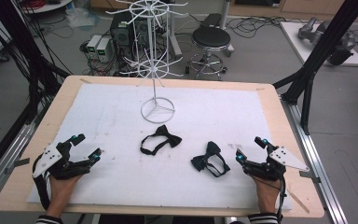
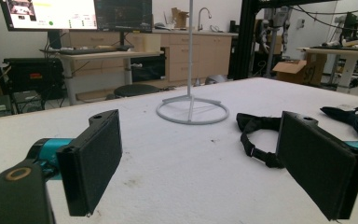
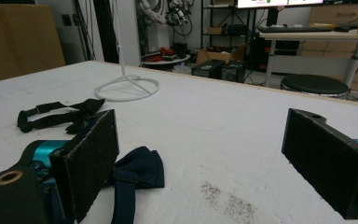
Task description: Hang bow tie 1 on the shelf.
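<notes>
on white table, unlabelled bow ties (image 1: 161, 138), open grippers (image 1: 251, 150)

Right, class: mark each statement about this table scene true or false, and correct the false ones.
1. Two bow ties lie on the white sheet. True: the black bow tie and the navy bow tie.
2. The left gripper holds a bow tie. False: it is open and holds nothing.
3. The white wire stand stands beyond both ties. True.
4. A tie hangs on the stand. False: its hooks are bare.
5. The right gripper is open. True.
</notes>
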Demonstrator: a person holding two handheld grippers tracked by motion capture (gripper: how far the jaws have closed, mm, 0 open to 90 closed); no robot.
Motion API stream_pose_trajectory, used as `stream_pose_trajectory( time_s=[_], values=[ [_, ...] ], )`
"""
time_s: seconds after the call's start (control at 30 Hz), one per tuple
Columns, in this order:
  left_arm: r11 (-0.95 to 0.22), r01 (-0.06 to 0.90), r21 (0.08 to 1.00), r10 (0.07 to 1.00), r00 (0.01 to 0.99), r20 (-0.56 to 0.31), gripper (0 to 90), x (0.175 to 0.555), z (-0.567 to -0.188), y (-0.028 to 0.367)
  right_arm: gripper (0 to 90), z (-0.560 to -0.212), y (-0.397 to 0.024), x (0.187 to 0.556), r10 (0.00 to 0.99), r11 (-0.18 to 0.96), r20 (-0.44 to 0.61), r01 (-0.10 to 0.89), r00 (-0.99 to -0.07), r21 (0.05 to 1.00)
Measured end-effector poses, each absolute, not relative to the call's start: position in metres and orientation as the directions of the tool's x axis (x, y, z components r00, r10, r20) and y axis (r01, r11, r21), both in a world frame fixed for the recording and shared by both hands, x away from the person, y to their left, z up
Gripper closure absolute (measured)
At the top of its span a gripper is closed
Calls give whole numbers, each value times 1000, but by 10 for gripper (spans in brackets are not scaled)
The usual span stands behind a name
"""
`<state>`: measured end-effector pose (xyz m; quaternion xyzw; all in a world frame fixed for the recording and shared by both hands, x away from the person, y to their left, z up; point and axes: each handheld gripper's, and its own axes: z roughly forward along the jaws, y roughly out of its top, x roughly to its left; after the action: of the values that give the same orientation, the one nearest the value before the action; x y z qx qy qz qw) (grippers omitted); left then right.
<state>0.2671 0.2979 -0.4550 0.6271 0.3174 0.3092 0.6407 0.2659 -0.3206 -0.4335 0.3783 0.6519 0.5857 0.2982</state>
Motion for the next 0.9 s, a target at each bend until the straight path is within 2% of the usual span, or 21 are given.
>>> stream_pose_trajectory(
  time_s=[0.9],
  values=[
    [18,-1,1000,796,605,-14,151,267,-455,297,103,-382,-314,302,705,191,11,205,-709,960]
  ],
)
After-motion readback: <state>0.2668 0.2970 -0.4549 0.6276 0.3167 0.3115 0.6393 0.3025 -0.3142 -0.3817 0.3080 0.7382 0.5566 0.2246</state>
